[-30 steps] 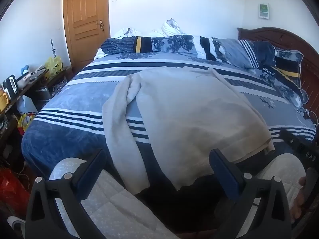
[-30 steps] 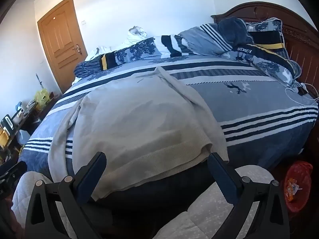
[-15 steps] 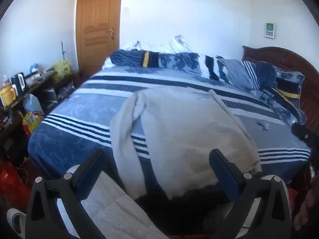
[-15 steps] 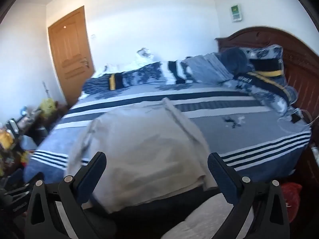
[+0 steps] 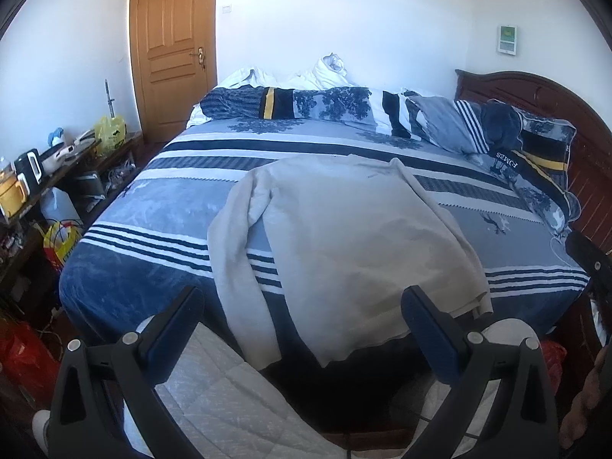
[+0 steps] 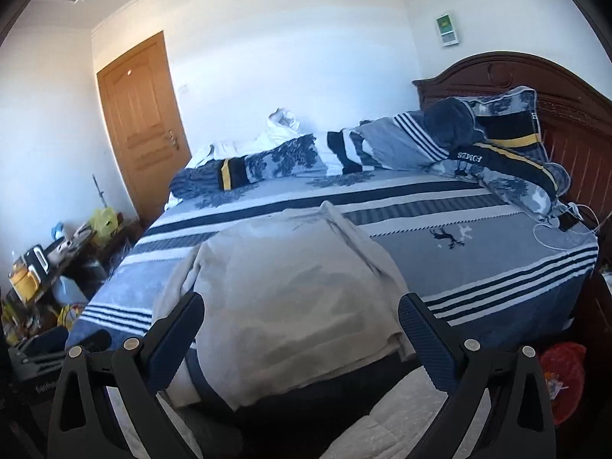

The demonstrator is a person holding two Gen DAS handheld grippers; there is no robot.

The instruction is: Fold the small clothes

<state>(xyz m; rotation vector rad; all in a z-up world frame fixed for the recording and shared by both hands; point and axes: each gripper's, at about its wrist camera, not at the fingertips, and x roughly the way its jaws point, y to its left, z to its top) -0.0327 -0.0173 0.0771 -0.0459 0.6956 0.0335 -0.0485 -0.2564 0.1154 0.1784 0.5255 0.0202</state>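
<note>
A cream long-sleeved sweater lies spread flat on the blue striped bed, its hem hanging over the near edge. Its left sleeve trails down beside the body. It also shows in the right wrist view. My left gripper is open and empty, held back from the bed edge, short of the hem. My right gripper is open and empty, also back from the hem. The right gripper shows at the right edge of the left wrist view.
A bunched blue duvet and pillows lie along the far side of the bed. A dark wooden headboard is at the right. A cluttered side table and a wooden door are at the left. A red bag sits on the floor.
Both grippers have pulled back and risen from the bed edge, so the sweater looks smaller and farther. The sweater has not moved. Both stay open.
</note>
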